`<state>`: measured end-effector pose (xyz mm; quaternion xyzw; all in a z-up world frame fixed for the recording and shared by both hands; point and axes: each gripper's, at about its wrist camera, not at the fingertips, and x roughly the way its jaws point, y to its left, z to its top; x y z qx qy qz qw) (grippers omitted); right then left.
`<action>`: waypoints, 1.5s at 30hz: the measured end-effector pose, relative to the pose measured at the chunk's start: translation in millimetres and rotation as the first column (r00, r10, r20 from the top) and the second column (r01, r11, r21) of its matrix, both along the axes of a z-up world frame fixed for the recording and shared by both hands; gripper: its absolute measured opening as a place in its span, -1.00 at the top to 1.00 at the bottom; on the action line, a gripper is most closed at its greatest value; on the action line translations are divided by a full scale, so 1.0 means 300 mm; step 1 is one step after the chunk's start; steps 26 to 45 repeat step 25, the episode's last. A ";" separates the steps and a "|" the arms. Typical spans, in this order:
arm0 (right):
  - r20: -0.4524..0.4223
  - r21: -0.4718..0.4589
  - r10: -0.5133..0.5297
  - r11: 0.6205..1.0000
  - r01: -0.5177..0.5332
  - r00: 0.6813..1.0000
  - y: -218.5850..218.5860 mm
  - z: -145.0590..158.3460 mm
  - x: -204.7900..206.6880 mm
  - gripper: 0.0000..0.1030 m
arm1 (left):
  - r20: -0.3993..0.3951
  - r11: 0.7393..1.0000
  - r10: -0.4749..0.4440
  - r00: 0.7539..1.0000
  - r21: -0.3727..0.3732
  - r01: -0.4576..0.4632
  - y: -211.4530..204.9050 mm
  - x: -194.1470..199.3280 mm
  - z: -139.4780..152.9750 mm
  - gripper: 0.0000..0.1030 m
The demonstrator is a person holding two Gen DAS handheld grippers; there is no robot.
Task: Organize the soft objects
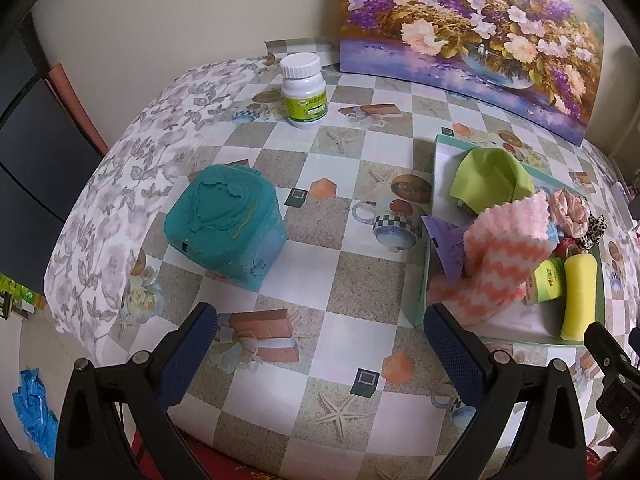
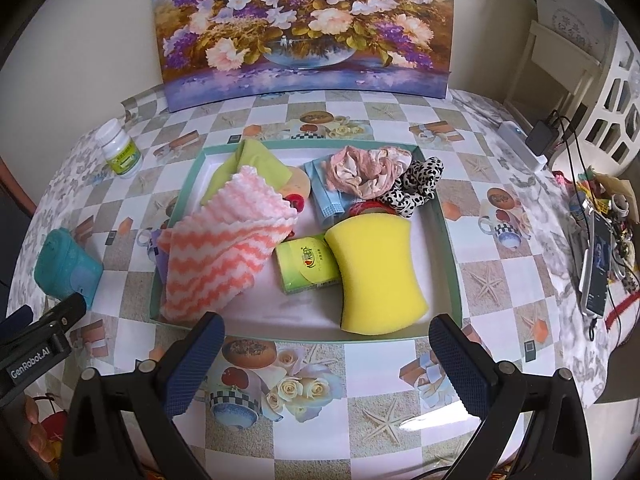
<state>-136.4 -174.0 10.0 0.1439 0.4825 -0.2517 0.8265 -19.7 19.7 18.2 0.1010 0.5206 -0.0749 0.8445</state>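
Note:
A shallow teal-rimmed tray (image 2: pixel 450 240) (image 1: pixel 424 280) holds the soft things: a pink-and-white zigzag cloth (image 2: pixel 224 248) (image 1: pixel 504 256), a yellow sponge (image 2: pixel 376 272) (image 1: pixel 580 292), a green cloth (image 2: pixel 256 164) (image 1: pixel 492 176), a green tissue pack (image 2: pixel 308 264), a pink scrunchie (image 2: pixel 364 170) and a leopard scrunchie (image 2: pixel 420 184). My right gripper (image 2: pixel 326 340) hovers open just in front of the tray's near rim, holding nothing. My left gripper (image 1: pixel 320 332) is open over the bare tablecloth, left of the tray, also holding nothing.
A teal plastic box (image 1: pixel 224 224) (image 2: pixel 66 268) and a white pill bottle (image 1: pixel 304 92) (image 2: pixel 122 148) stand on the checked tablecloth left of the tray. A flower painting (image 2: pixel 304 28) leans at the back. Cables, a phone (image 2: pixel 598 264) and clutter fill the right edge.

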 end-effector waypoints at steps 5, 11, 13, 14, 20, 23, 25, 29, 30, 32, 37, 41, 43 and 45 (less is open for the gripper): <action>-0.002 -0.001 0.000 1.000 0.000 1.000 -0.003 -0.001 0.000 -1.00 | -0.005 1.000 0.013 1.000 -0.003 -0.013 0.009 0.004 -0.003 -0.99; -0.004 0.005 -0.007 1.000 0.007 1.000 -0.011 -0.008 -0.004 -1.00 | -0.017 1.000 0.025 1.000 -0.002 -0.025 0.015 0.009 -0.011 -0.99; -0.007 0.005 -0.004 1.000 0.004 1.000 -0.009 -0.008 -0.001 -1.00 | -0.020 1.000 0.028 0.999 -0.004 -0.028 0.016 0.010 -0.013 -0.99; -0.007 0.004 -0.002 1.000 0.002 1.000 -0.009 -0.008 0.000 -1.00 | -0.020 1.000 0.028 0.999 -0.004 -0.028 0.017 0.011 -0.014 -0.99; -0.008 0.005 -0.004 1.000 0.004 1.000 -0.005 -0.006 0.001 -1.00 | -0.010 0.999 0.034 0.999 -0.002 -0.034 0.021 0.008 -0.010 -0.99; -0.008 0.006 -0.005 1.000 0.005 1.000 -0.005 -0.006 0.002 -1.00 | -0.005 0.999 0.046 0.999 -0.006 -0.046 0.028 0.010 -0.006 -0.99; -0.008 0.006 -0.005 1.000 0.005 1.000 -0.006 -0.006 0.000 -1.00 | -0.012 0.999 0.044 0.999 -0.022 -0.044 0.031 0.013 -0.006 -0.99; -0.008 0.006 -0.005 1.000 0.005 1.000 -0.006 -0.006 0.000 -1.00 | -0.012 0.999 0.044 0.999 -0.022 -0.044 0.031 0.013 -0.006 -0.99; -0.008 0.006 -0.005 1.000 0.005 1.000 -0.006 -0.006 0.000 -1.00 | -0.012 0.999 0.044 0.999 -0.022 -0.044 0.031 0.013 -0.006 -0.99; -0.008 0.006 -0.005 1.000 0.005 1.000 -0.006 -0.006 0.000 -1.00 | -0.012 0.999 0.044 0.999 -0.022 -0.044 0.031 0.013 -0.006 -0.99; -0.008 0.006 -0.005 1.000 0.005 1.000 -0.006 -0.006 0.000 -1.00 | -0.012 0.999 0.044 0.999 -0.022 -0.044 0.031 0.013 -0.006 -0.99; -0.008 0.006 -0.005 1.000 0.005 1.000 -0.006 -0.006 0.000 -1.00 | -0.012 0.999 0.044 0.999 -0.022 -0.044 0.031 0.013 -0.006 -0.99; -0.008 0.006 -0.005 1.000 0.005 1.000 -0.006 -0.006 0.000 -1.00 | -0.012 0.999 0.044 0.999 -0.022 -0.044 0.031 0.013 -0.006 -0.99; -0.008 0.006 -0.005 1.000 0.005 1.000 -0.006 -0.006 0.000 -1.00 | -0.012 0.999 0.044 0.999 -0.022 -0.044 0.031 0.013 -0.006 -0.99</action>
